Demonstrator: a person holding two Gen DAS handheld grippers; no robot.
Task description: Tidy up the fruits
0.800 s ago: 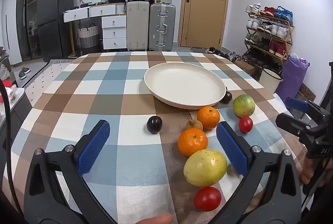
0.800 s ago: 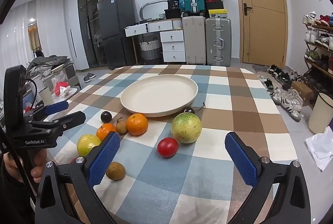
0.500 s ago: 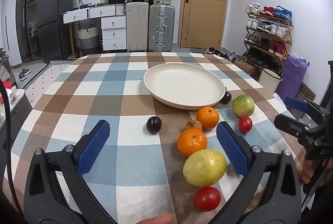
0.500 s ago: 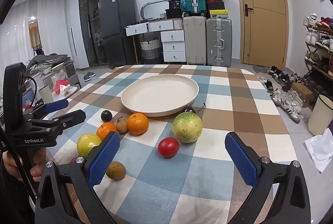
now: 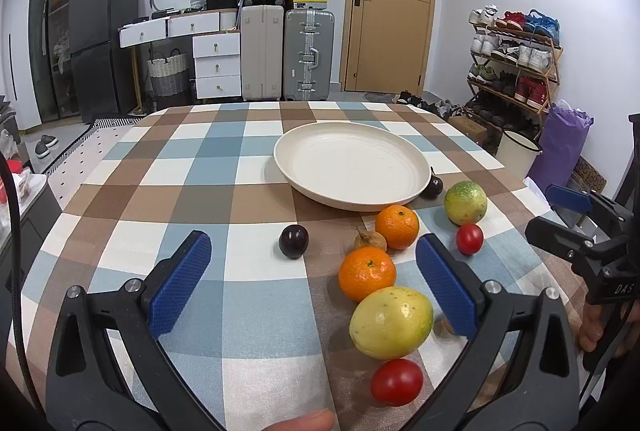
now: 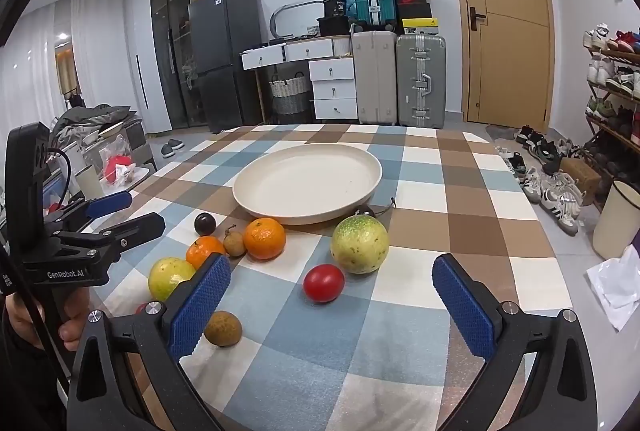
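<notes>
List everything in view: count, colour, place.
plate: 1, cream, table centre
oranges: 2, orange, before plate
yellow-green fruits: 2, yellow-green, cluster's two ends
tomatoes: 2, red, cluster's near side
plums: 2, dark purple, one against plate, one apart
small brown fruits: 2, brown, one between oranges, one nearer
tablecloth: 1, blue-brown-white check, over table
suitcases: 3, teal, cream, grey, back wall
door: 1, tan, back wall
left claw: 1, black, blue pads, open, empty
right claw: 1, black, blue pads, open, empty

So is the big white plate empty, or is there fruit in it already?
Empty. The plate shows only its bare cream inside, and the fruits all lie outside it on the checked tablecloth.
</notes>
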